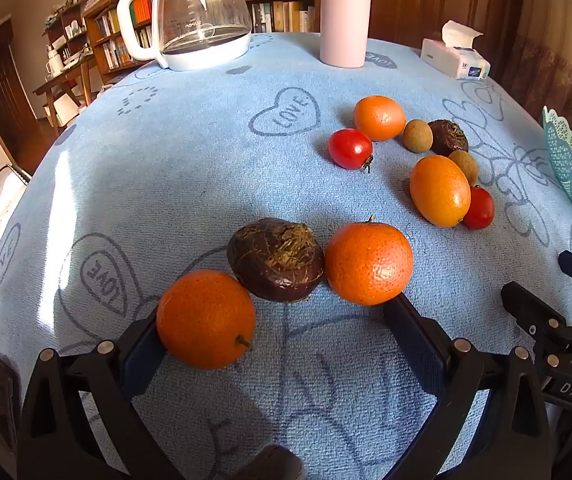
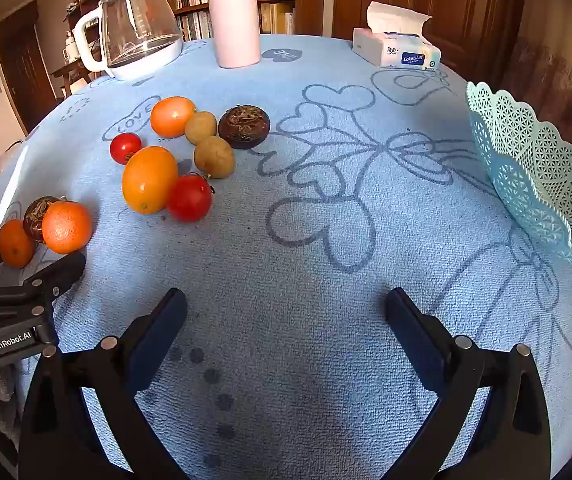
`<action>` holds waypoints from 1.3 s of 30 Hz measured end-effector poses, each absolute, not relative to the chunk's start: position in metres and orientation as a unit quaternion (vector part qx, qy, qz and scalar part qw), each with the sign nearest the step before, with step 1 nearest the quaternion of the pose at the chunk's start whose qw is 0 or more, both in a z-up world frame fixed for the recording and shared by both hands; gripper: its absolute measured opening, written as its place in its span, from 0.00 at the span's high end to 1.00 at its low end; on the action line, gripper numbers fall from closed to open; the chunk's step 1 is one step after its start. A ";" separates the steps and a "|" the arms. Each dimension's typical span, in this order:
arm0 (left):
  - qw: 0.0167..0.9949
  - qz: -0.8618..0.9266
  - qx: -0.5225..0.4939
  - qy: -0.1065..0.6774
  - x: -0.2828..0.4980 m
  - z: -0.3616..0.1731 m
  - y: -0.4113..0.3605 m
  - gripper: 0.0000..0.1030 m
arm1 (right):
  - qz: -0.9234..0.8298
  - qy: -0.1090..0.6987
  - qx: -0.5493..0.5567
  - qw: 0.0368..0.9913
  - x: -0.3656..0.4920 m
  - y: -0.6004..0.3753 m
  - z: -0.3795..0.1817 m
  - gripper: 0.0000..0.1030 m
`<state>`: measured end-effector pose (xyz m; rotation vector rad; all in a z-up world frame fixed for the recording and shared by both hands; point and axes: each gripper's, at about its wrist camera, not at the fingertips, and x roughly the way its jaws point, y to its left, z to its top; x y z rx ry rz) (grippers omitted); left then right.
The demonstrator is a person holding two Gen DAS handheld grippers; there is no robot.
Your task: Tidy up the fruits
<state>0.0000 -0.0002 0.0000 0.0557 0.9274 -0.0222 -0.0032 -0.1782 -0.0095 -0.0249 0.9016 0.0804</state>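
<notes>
Black fingers of the left claw point(image 1: 273, 332) stand wide apart over the blue towel point(image 1: 189, 184) that covers the surface, and they grip nothing. One tangerine point(image 1: 205, 319) touches the inner pad of its left finger point(image 1: 141, 356). A second tangerine point(image 1: 368, 263) sits just at the tip of its right finger point(image 1: 410, 328). Between the two, at 12 o'clock from the claw, lies a dark brown fruit point(image 1: 276, 259) with dry fibres on top; it touches the first tangerine and is just beside the second.

Further out, at about 1 o'clock, is a second group. It has an oval orange fruit point(image 1: 439, 191) with a red tomato point(image 1: 479, 208) touching it, another tomato point(image 1: 350, 148), a rounder orange fruit point(image 1: 379, 117), two small tan fruits point(image 1: 417, 135) and another dark fruit point(image 1: 448, 137).

The right claw point(image 2: 286, 320) is also wide open and holds nothing; only bare towel is between its fingers. From it the second group lies at about 10 o'clock, and the left claw with its three fruits is at 9 o'clock. A pale blue lattice basket point(image 2: 534, 172) sits at 2 o'clock, at the edge of the surface, well apart from all the fruits.

At the far edge stand a glass kettle point(image 2: 133, 28), a pink bottle point(image 2: 233, 16) and a tissue pack point(image 2: 396, 50).
</notes>
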 end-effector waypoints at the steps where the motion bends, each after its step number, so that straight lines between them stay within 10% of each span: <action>1: 0.894 -0.011 0.026 0.447 0.000 0.000 0.000 0.05 | 0.038 0.436 -0.013 0.899 -0.003 -0.178 -0.009 0.02; 39: 0.894 -0.007 0.027 0.447 0.000 -0.001 0.000 0.05 | 0.039 0.436 -0.011 0.899 -0.003 -0.179 -0.011 0.02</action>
